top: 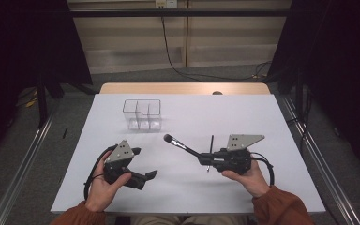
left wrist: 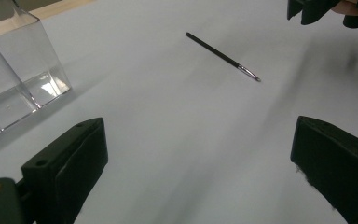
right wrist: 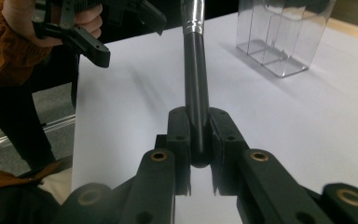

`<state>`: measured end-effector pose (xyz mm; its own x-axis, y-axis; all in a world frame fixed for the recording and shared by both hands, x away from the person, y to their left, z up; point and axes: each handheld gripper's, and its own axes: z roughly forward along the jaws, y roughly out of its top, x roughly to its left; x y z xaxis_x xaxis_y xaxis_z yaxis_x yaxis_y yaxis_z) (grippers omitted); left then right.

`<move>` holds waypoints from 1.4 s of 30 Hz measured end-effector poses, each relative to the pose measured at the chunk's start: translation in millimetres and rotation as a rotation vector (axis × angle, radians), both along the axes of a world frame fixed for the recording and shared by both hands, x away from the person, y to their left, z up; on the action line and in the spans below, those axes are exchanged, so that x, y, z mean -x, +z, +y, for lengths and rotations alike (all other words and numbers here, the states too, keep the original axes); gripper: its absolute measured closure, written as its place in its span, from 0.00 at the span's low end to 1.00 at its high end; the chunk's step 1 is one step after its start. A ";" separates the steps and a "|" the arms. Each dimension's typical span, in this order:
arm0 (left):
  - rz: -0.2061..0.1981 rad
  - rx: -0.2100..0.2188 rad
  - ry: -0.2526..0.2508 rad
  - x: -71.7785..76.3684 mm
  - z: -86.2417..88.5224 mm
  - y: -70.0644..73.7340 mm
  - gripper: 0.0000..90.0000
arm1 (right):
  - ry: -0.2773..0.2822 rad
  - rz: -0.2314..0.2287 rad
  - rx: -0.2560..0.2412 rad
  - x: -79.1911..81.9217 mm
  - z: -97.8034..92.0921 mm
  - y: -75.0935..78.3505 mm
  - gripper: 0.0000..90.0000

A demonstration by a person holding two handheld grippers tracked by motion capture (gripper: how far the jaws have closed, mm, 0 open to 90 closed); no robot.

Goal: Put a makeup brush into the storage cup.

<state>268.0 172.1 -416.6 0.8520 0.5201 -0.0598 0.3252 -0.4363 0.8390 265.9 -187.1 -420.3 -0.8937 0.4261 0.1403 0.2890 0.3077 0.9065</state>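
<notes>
Black makeup brush (right wrist: pixel 196 88) clamped in the right gripper (right wrist: pixel 199 140).
Left gripper (left wrist: pixel 196 154) gapes empty; thin brush (left wrist: pixel 223 57) lies between them, clear organizer (top: pixel 142 114) beyond.

Materials and finish as I see them from my station

My right gripper (right wrist: pixel 199 140) has matt black plastic jaws clamped on a glossy black brush (right wrist: pixel 196 88) with a shiny metal ferrule; the organiser (top: pixel 142 114) is clear glossy plastic, the table (top: pixel 243 117) matt white with a wood far edge, and the thin brush (left wrist: pixel 223 57) is matt black.
</notes>
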 end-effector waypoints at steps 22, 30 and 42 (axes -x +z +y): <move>-0.018 0.146 -0.051 -3.1 -26.5 10.0 0.04 | 0.007 -0.052 -0.068 2.7 4.3 5.3 0.89; -0.019 0.195 -0.068 -7.6 -43.0 11.0 0.04 | 0.003 -0.054 -0.067 2.3 3.4 5.6 0.89; -0.048 0.205 -0.098 -9.5 -66.2 16.3 0.04 | -0.004 -0.065 -0.072 1.6 1.5 6.7 0.89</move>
<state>277.5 105.9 -400.3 0.9022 0.4161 -0.1138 0.2470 -0.2821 0.9270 264.3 -185.6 -413.6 -0.9003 0.4205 0.1121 0.2297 0.2405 0.9431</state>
